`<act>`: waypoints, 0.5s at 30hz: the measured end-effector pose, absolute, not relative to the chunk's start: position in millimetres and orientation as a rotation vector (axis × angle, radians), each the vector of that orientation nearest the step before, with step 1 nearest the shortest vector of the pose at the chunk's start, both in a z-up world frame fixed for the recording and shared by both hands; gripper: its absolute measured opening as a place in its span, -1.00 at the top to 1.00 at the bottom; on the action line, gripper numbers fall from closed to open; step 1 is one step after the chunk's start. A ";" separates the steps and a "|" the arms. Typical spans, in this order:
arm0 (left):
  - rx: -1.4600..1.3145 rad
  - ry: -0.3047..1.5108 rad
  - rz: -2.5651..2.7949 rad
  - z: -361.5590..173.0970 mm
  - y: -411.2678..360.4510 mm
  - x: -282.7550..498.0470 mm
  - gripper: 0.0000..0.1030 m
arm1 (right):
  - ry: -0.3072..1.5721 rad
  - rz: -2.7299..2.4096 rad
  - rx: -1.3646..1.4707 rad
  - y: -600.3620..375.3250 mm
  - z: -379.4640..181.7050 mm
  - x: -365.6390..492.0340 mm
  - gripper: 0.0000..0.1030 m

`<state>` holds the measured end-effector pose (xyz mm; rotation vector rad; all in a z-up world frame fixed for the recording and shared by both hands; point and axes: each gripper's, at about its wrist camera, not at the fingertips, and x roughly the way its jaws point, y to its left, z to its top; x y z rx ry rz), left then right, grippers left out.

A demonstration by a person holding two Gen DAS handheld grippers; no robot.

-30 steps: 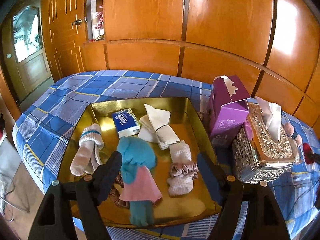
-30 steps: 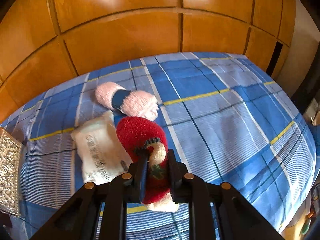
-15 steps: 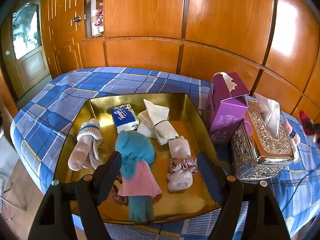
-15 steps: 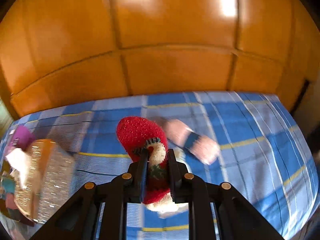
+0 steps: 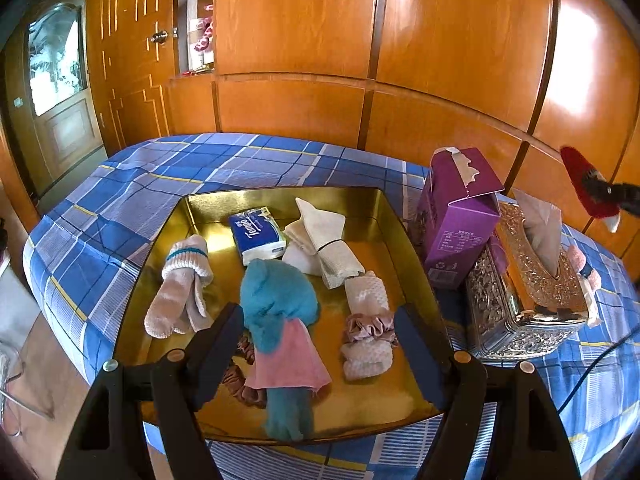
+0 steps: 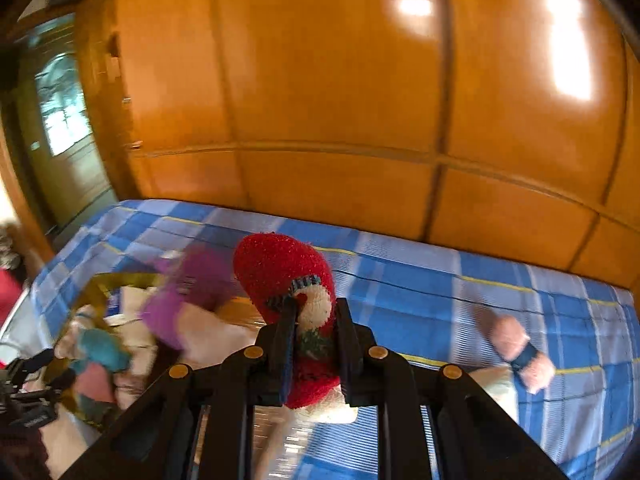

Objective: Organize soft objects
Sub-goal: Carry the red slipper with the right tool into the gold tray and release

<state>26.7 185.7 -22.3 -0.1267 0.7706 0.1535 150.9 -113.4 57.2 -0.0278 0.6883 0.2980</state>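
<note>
My right gripper (image 6: pixel 314 316) is shut on a red sock (image 6: pixel 286 276) with a white toe and holds it in the air above the bed. The sock also shows at the right edge of the left wrist view (image 5: pixel 584 184). My left gripper (image 5: pixel 320 332) is open and empty, hovering over the near side of a gold tray (image 5: pixel 404 224). The tray holds a teal and pink sock (image 5: pixel 280 312), a beige sock pair (image 5: pixel 180 284), white cloths (image 5: pixel 324 240), a tissue pack (image 5: pixel 258 234) and a white roll with a scrunchie (image 5: pixel 368 320).
A purple tissue box (image 5: pixel 456 220) and an ornate silver tissue box (image 5: pixel 524 280) stand right of the tray on the blue plaid bed. A pink sock with a dark band (image 6: pixel 516 348) lies at the right. Wooden wall panels stand behind.
My right gripper has lifted the red sock off the bed and swung left toward the tray. My left gripper has stayed open above the tray.
</note>
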 end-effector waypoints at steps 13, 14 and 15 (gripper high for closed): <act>-0.159 0.761 0.243 -21.8 216.6 18.2 -0.52 | 0.660 0.612 -0.137 9.8 61.7 114.3 0.68; -0.167 0.757 0.256 -21.3 221.8 17.4 -0.52 | 0.663 0.629 -0.152 17.5 58.8 110.7 0.68; -0.172 0.755 0.266 -21.1 225.8 16.9 -0.52 | 0.670 0.655 -0.172 30.4 53.7 106.8 0.68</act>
